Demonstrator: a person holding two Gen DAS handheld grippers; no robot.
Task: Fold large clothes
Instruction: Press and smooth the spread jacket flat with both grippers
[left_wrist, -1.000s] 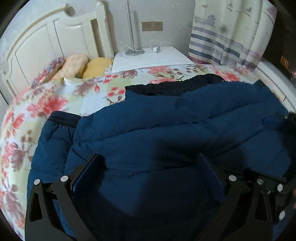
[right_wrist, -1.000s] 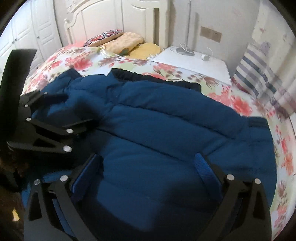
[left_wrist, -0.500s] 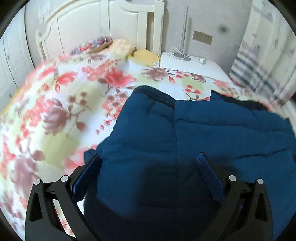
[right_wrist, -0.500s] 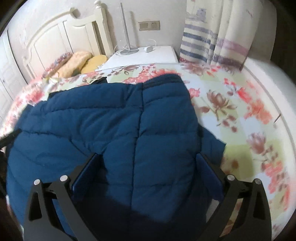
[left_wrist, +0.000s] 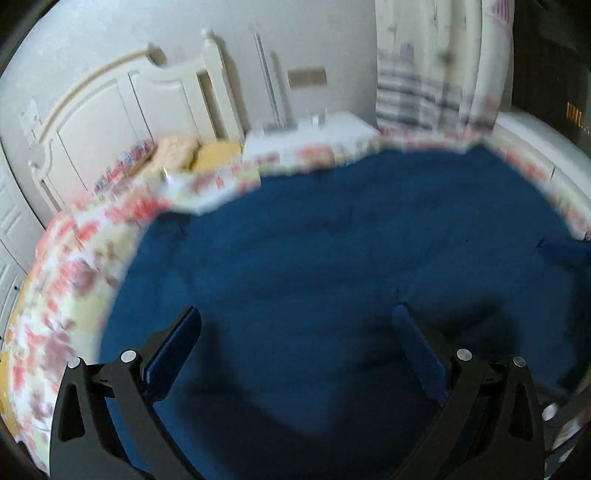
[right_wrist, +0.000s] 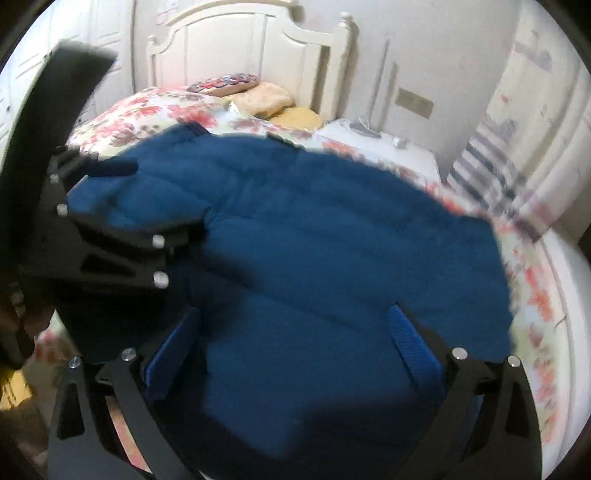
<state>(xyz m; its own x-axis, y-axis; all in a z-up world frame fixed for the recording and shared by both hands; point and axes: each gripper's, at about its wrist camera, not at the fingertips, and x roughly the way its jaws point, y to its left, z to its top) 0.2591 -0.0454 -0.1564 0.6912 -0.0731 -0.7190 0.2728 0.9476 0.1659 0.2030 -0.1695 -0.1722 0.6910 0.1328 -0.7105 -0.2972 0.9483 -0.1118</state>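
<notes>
Blue padded jacket lies spread across the floral bed, sleeves look tucked in over the body. It fills most of both wrist views.

Left gripper: fingers apart, nothing between them, hovering over the jacket's near half. Right gripper: also spread wide and empty, just above the near hem. In the right view, the left gripper shows side-on over the jacket's left part. Contact with the fabric can't be confirmed there. Left view is motion-blurred, so edges are soft.

Step in hand, as a judgement: get a grip on the near hem for the next fold toward the collar end by the headboard.

To do it well:
- drop both grippers to the hem corners, symmetric, well apart
- pinch all layers, since the padding is thick and a shallow bite will likely slip
- lift evenly so the tucked sleeves don't spill
- lay hem on collar, then press air out
</notes>
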